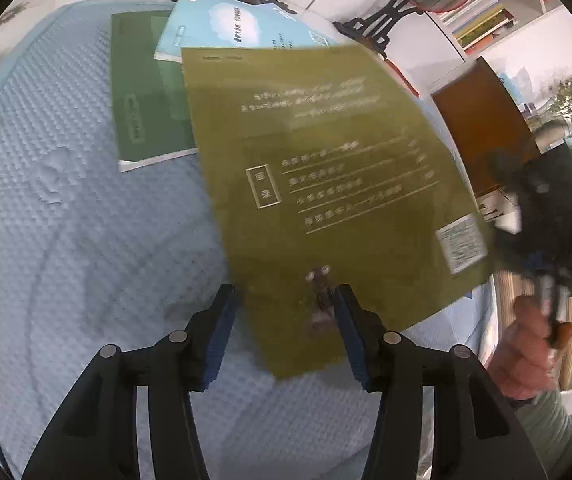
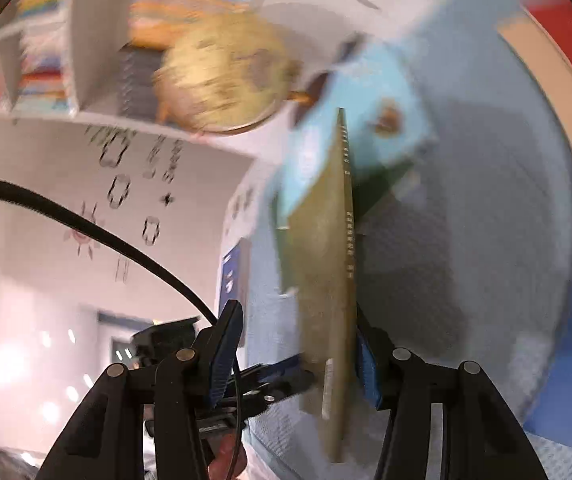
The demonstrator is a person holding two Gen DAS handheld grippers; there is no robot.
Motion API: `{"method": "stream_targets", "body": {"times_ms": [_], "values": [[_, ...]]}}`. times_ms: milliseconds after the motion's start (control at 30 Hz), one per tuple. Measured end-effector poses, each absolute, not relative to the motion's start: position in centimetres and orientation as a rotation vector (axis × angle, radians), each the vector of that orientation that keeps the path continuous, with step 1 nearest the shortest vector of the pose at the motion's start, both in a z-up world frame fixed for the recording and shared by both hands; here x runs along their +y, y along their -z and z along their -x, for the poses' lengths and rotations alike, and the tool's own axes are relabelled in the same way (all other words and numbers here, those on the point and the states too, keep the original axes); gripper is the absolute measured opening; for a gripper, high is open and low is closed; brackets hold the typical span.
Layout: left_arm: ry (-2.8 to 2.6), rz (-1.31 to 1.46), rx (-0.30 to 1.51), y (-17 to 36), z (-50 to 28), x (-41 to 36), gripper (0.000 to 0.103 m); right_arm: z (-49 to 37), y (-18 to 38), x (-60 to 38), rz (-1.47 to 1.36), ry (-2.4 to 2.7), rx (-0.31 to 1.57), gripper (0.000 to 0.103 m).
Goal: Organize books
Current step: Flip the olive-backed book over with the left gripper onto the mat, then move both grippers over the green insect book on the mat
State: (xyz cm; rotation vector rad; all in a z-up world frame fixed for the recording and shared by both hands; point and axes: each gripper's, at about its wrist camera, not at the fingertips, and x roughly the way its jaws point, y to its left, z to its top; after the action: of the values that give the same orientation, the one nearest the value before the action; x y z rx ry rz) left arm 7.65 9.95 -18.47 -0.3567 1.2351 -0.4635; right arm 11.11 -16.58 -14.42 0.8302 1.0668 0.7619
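Left wrist view: the left tool points down at a blue quilted bed cover, its blue pads standing apart. The near corner of an olive-green book lies between them; the right pad sits at the book's edge, the left pad stands clear of it, so no firm pinch shows. The book hangs tilted above the cover, back side up. Beyond it, far and to the left, a dark green book lies flat with a light blue book overlapping its far right corner. At the far right edge a hand holds the right tool, blurred.

Right wrist view: the right tool has the olive-green book edge-on between its pads. The right pad touches the cover, the left pad stands well off it; whether it truly bears the book I cannot tell. The light blue book lies beyond, with a globe farther off.

The step in hand looks like carrying the olive-green book toward the two lying books. Next, I judge, it must be levelled and lowered squarely onto them, with one tool gripping firmly.
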Motion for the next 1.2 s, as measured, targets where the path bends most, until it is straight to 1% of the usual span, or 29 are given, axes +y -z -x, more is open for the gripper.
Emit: {"method": "stream_targets", "body": {"times_ms": [67, 200, 300, 467, 633, 767, 900, 1033, 1100, 1133, 1200], "values": [[0.459, 0.335, 1.225, 17.9, -7.2, 10.6, 0.048, -11.2, 12.2, -14.8, -0.750, -0.789, 1.052, 0.051], [0.405, 0.337, 1.196, 16.6, -6.3, 13.3, 0.048, -10.9, 9.5, -11.2, -0.699, -0.866, 1.025, 0.051], [0.347, 0.341, 1.157, 15.4, -5.4, 16.1, 0.051, -10.3, 8.5, -8.3, -0.688, -0.931, 1.017, 0.051], [0.205, 0.390, 1.095, 14.0, -3.2, 22.4, 0.056, -9.7, 8.7, -4.0, -0.707, -1.017, 1.043, 0.051], [0.062, 0.410, 1.065, 14.0, -1.2, 28.3, 0.057, -9.4, 10.0, 0.5, -0.660, -1.063, 1.111, 0.051], [-0.065, 0.367, 1.075, 14.8, 0.0, 31.0, 0.057, -9.0, 12.1, 2.4, -0.570, -0.996, 1.184, 0.051], [-0.049, 0.384, 1.109, 16.3, 0.0, 30.5, 0.057, -8.6, 14.5, 3.5, -0.363, -0.820, 1.244, 0.053], [-0.008, 0.367, 1.147, 17.8, -0.1, 28.6, 0.057, -9.1, 16.7, 4.6, -0.281, -0.716, 1.270, 0.053], [0.027, 0.385, 1.161, 18.5, 0.0, 27.9, 0.057, -9.5, 17.6, 4.9, -0.243, -0.680, 1.271, 0.050], [0.032, 0.385, 1.161, 18.6, 0.0, 27.7, 0.057, -9.5, 18.0, 5.2, -0.227, -0.675, 1.273, 0.044], [0.044, 0.378, 1.167, 18.8, 0.0, 27.1, 0.057, -9.2, 19.0, 5.3, -0.205, -0.655, 1.266, 0.043]]}}
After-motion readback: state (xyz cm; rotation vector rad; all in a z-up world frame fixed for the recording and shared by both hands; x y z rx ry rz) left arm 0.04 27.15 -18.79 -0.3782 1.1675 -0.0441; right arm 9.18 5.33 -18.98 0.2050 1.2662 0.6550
